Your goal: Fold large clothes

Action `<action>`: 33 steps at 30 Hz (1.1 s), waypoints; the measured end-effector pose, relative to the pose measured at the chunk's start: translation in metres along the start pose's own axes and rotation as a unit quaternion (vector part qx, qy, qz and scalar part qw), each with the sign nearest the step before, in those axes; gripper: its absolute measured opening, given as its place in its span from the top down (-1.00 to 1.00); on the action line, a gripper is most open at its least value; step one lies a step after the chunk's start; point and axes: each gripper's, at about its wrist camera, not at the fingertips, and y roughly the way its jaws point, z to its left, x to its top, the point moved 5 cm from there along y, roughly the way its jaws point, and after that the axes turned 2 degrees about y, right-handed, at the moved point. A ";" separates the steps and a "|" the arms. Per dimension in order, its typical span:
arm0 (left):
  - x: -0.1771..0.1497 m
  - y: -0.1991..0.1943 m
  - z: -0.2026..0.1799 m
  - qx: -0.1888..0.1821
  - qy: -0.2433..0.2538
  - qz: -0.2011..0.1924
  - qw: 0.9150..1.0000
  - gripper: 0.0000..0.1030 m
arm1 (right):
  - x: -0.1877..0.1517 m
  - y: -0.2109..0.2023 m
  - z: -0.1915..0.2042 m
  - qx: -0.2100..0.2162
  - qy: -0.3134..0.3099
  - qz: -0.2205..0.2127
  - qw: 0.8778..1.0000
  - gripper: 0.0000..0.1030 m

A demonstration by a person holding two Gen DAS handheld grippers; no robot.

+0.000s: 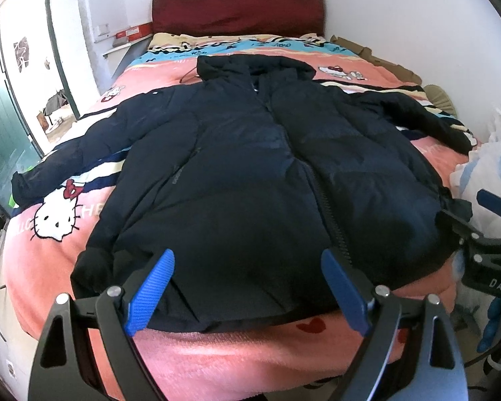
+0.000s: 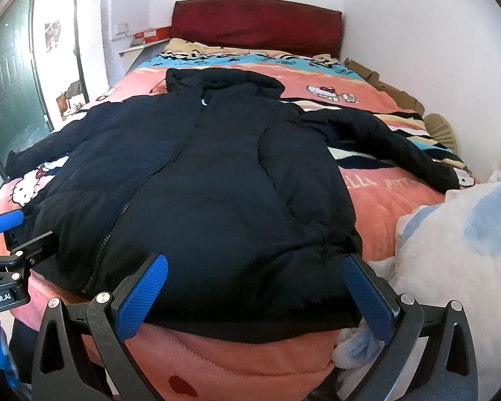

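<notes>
While one dark navy hooded jacket lies spread face up on a pink cartoon-print blanket, zipped, hood toward the dark red headboard and both sleeves splayed outward, two handheld grippers hang over its hem at the foot of the bed. The left gripper has its blue fingers spread wide with nothing between them; the right gripper is likewise agape and empty-handed. Only the left wrist view shows the full length of the left-hand sleeve reaching the blanket's edge beside a large white cat figure. Only the right wrist view shows the bulk of one white-and-blue fluffy throw heaped just beside the jacket's right hem corner. One green door stands at far left.
</notes>
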 end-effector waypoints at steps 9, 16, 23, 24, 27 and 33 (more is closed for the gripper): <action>0.001 0.001 0.002 0.010 -0.001 0.000 1.000 -0.75 | 0.004 0.007 0.000 0.015 -0.003 -0.007 1.000 -0.99; 0.003 0.003 0.002 0.010 0.000 0.006 1.000 -0.75 | 0.006 0.010 -0.004 0.020 0.000 -0.010 1.000 -0.99; 0.007 0.007 0.003 0.020 -0.003 0.008 1.000 -0.75 | 0.009 0.016 -0.006 0.027 0.000 -0.010 1.000 -0.99; 0.007 0.008 0.003 0.020 -0.005 0.009 1.000 -0.75 | 0.009 0.017 -0.006 0.029 -0.001 -0.010 1.000 -0.99; 0.007 0.010 0.004 0.023 -0.007 0.011 1.000 -0.75 | 0.009 0.020 -0.007 0.033 -0.002 -0.008 0.999 -0.99; 0.007 0.011 0.004 0.020 -0.004 0.012 1.000 -0.75 | 0.011 0.021 -0.008 0.031 0.000 -0.011 0.999 -0.99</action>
